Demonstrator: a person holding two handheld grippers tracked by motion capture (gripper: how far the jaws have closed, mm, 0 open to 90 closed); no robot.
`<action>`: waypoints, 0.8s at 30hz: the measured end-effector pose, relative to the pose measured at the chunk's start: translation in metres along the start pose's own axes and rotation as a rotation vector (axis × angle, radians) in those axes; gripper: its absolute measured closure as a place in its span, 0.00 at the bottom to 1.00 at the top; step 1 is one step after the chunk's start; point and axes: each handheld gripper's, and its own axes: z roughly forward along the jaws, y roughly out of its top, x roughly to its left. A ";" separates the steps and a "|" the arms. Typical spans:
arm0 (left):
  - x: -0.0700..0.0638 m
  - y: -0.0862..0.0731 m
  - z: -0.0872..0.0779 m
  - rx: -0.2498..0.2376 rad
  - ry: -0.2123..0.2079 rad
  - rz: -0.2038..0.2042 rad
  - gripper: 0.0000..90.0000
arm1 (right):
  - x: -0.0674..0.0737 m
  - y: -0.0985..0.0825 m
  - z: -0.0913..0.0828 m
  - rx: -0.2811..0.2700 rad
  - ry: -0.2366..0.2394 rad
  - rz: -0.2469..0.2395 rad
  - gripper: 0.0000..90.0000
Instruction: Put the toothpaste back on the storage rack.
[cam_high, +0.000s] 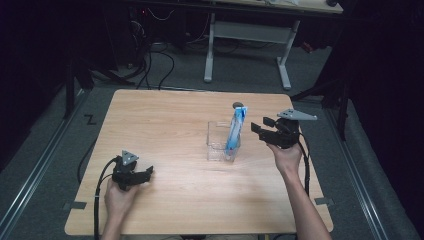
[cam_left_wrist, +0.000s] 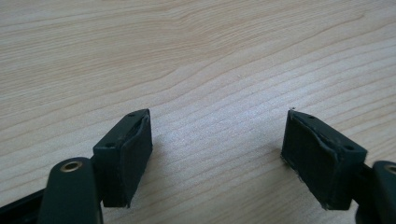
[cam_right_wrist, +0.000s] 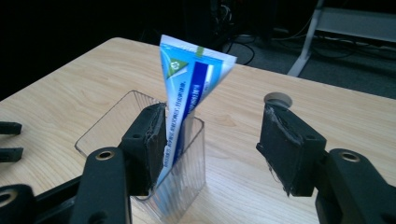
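At centre-right of the frame a blue tube (cam_high: 235, 131) stands nearly upright in the clear holder (cam_high: 216, 141), just left of the gaping, empty right gripper (cam_high: 260, 127), while the left gripper (cam_high: 148, 172), also agape, rests lower left.

Dim room, grey carpet (cam_high: 240, 70), white-legged desk (cam_high: 247, 32) behind wooden table (cam_high: 165, 125)

A blue and white toothpaste tube (cam_high: 235, 131) stands upright in a clear ribbed plastic holder (cam_high: 220, 142) right of centre on the pale wooden table (cam_high: 170, 200); the right gripper (cam_high: 263, 129) sits just right of it; the left gripper (cam_high: 145, 173) lies well apart, near the table's front left.
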 end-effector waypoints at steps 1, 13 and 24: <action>0.000 0.000 0.000 0.000 0.000 0.000 0.27 | -0.002 -0.001 -0.003 -0.004 -0.005 0.004 0.46; 0.000 0.000 0.000 0.000 -0.001 0.000 0.27 | -0.017 -0.013 -0.026 -0.025 -0.029 0.041 0.46; 0.000 0.000 0.000 0.000 -0.001 -0.001 0.27 | -0.026 -0.022 -0.042 -0.037 -0.049 0.059 0.46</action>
